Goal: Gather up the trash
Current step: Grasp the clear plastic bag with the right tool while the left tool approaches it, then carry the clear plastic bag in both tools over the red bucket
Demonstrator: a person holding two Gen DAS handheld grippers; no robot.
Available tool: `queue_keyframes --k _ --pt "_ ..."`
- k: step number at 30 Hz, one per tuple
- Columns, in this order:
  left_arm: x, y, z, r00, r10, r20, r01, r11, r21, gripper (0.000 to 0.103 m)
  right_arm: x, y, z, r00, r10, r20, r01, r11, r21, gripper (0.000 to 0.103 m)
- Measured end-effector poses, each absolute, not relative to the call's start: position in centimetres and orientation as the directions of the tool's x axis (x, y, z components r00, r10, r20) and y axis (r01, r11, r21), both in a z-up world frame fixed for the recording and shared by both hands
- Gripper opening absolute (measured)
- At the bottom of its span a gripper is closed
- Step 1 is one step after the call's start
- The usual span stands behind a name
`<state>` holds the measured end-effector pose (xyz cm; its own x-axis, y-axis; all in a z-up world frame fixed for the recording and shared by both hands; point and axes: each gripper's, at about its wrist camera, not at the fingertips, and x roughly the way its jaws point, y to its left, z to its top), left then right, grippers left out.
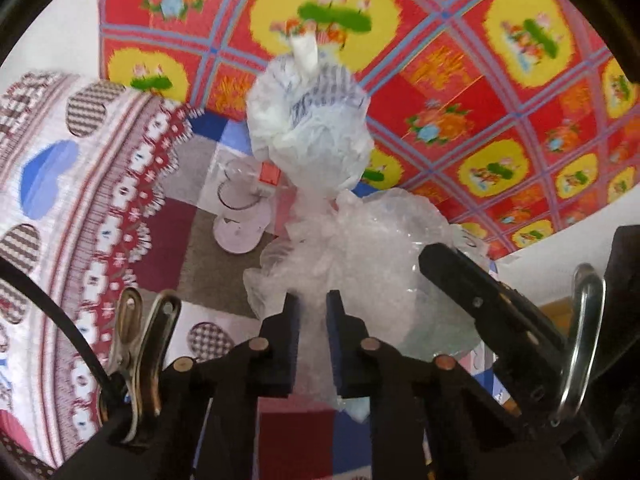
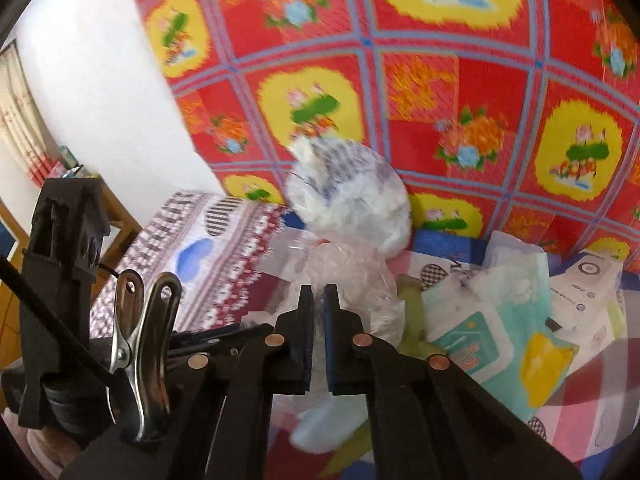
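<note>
Left gripper (image 1: 313, 312) squeezed on a thin clear plastic bag (image 1: 360, 248), right gripper (image 2: 319, 304) pinched on the same bag from the other side. Bag stretched between both, right at the tips. White paper ball (image 1: 308, 116) straight ahead, just past the bag, about as near to either hand. Behind it, a bright red flowered cloth (image 1: 460, 80). More wrappers (image 2: 492, 312) low on the right, on the bed cover (image 2: 224, 240).

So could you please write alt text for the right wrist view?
The right gripper is shut on a clear plastic bag with a crumpled white paper ball behind it, above a patterned bedsheet and packets.
</note>
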<state>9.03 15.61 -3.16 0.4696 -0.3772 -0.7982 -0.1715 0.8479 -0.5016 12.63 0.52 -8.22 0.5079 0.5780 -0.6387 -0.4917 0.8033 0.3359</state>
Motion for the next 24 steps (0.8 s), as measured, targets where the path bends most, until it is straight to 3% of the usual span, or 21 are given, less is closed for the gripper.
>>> queue_keyframes --k 24 --pt "-5.9 35.5 4.1 0.623 -0.154 -0.767 -0.318 0.846 -0.429 0.012 0.2 21.3 -1.8 0.403 0.732 -0.549 -0.721 0.624 0.303 0.005"
